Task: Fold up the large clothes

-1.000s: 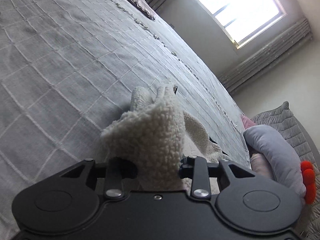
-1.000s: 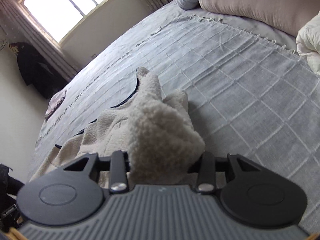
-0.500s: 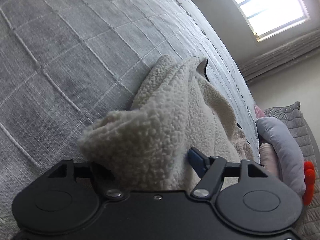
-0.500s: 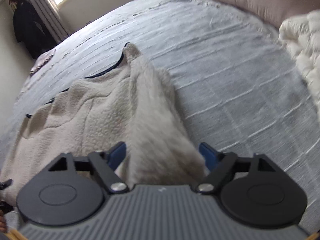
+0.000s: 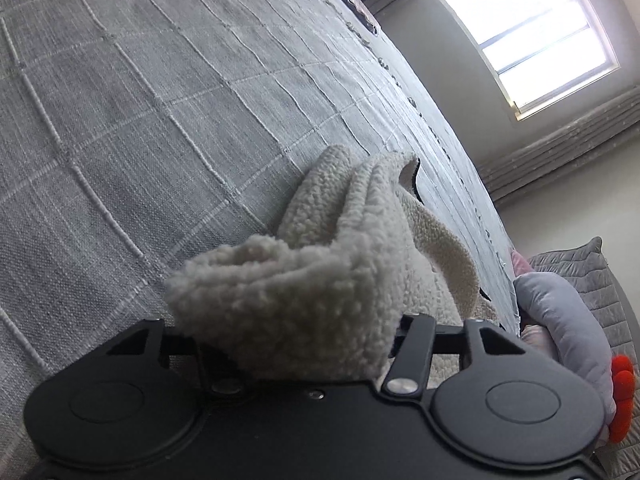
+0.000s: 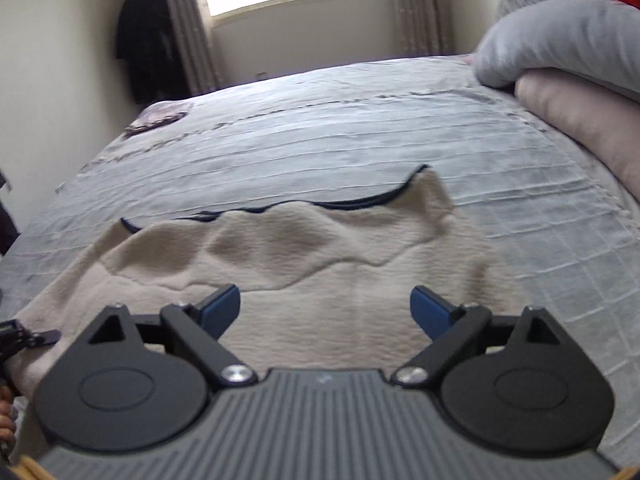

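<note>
A cream fleece garment (image 6: 320, 264) with dark trim lies spread on the grey checked bedspread (image 6: 360, 128). My right gripper (image 6: 326, 310) is open and empty just above the fleece, with its blue pads (image 6: 430, 308) apart. In the left wrist view a bunched fold of the same fleece (image 5: 296, 312) fills my left gripper (image 5: 296, 344) and hides its fingertips. The left jaws stand close on the fold.
Grey and pink pillows (image 6: 568, 52) are stacked at the head of the bed; a grey plush with red parts (image 5: 576, 332) shows at the right. A dark cloth (image 6: 156, 118) lies at the far bed corner. A dark coat (image 6: 148, 40) hangs by the window.
My right gripper has opened and let the fleece drop flat, then pulled back above it. My left gripper still holds its fold, lowered toward the bed.
</note>
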Available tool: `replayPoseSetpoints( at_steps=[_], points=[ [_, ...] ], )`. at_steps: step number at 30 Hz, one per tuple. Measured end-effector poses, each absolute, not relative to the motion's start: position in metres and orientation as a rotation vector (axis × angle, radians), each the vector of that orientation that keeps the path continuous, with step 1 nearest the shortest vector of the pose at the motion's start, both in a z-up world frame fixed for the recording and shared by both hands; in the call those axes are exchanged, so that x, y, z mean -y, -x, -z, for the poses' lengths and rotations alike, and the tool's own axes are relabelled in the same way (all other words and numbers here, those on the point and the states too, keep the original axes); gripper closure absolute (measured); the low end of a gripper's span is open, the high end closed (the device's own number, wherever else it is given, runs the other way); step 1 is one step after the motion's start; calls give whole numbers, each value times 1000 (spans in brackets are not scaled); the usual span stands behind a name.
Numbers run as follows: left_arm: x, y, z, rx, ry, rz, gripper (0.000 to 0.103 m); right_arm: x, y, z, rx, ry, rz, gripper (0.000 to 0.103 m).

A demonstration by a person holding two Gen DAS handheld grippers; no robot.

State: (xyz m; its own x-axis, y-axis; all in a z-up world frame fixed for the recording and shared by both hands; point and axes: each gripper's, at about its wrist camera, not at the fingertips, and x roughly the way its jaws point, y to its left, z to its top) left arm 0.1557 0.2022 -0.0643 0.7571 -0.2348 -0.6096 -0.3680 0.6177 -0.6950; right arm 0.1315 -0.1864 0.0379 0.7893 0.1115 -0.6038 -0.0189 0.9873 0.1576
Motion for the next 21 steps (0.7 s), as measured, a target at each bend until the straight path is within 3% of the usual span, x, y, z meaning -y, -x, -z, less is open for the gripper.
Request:
replayPoseSetpoints(
  at_steps=[1, 3, 4, 7, 21],
  points=[
    [-203, -154, 63, -725, 904, -88, 53, 171, -134, -36, -656, -123, -117, 28],
    [-198, -150, 58, -695, 847, -93, 57, 146, -139, -32, -658, -94, -199, 38],
    [-194, -148, 53, -679, 813, -93, 59, 138, -141, -29, -666, -92, -237, 50],
    [-183, -144, 39, -613, 721, -79, 62, 123, -150, -13, -727, -116, -323, 66],
    [-116, -114, -40, -307, 413, 146, 65, 131, -170, 29, -832, -226, -397, 69]
  ],
)
